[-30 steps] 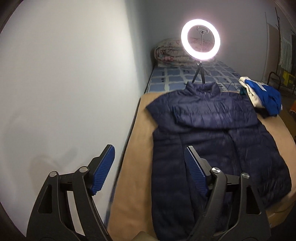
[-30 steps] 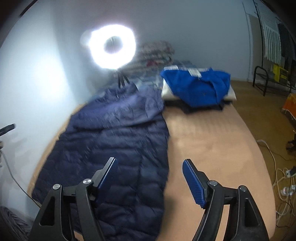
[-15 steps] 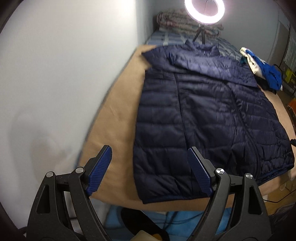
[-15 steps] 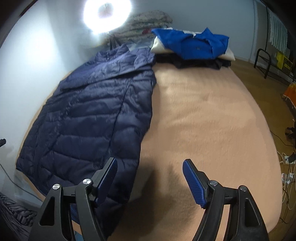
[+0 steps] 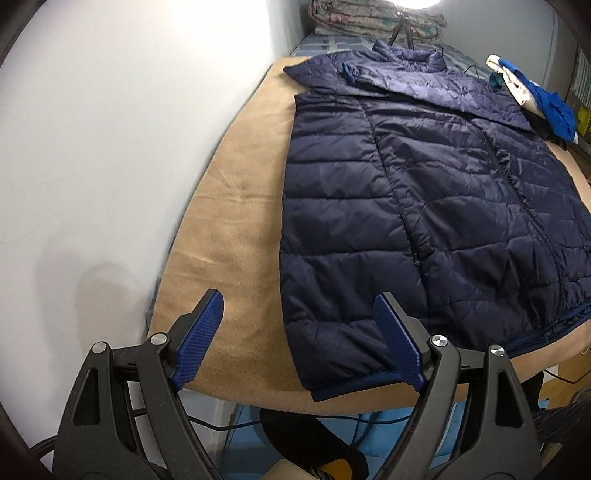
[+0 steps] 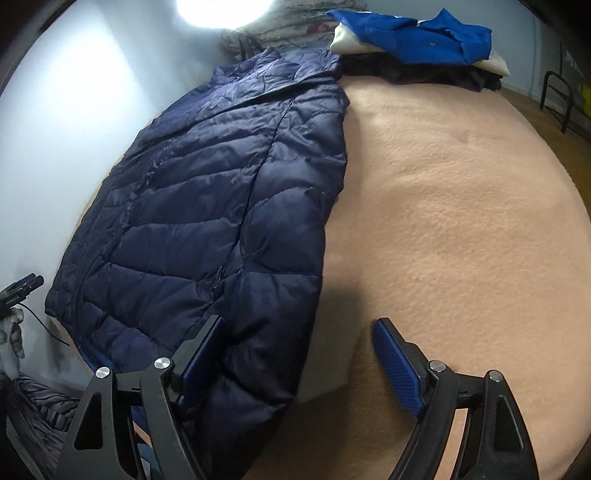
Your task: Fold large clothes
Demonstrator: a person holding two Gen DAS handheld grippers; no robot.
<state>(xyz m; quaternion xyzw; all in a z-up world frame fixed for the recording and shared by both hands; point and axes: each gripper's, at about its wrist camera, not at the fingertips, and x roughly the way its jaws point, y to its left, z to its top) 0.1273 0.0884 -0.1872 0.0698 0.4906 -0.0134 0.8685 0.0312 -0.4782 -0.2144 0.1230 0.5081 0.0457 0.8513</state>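
Observation:
A navy quilted puffer jacket (image 5: 424, 192) lies flat on the tan blanket (image 5: 236, 206), collar at the far end, hem at the near edge. My left gripper (image 5: 301, 343) hovers open over the jacket's near left hem corner, which lies between the blue pads untouched. In the right wrist view the same jacket (image 6: 207, 199) fills the left half of the bed. My right gripper (image 6: 299, 354) straddles its near right hem corner. Its jaws are opening, and no pad presses on the fabric.
A pile of blue and white clothes (image 6: 413, 40) sits at the far right of the bed. A ring light on a tripod (image 5: 402, 29) and a rolled quilt (image 5: 369, 22) stand at the head. The white wall (image 5: 110, 147) runs along the left. Cables lie below the bed edge.
Both grippers have come down and tilted toward the near hem of the jacket, so the ring light has slid to the top edge. The right jaws stand a little wider.

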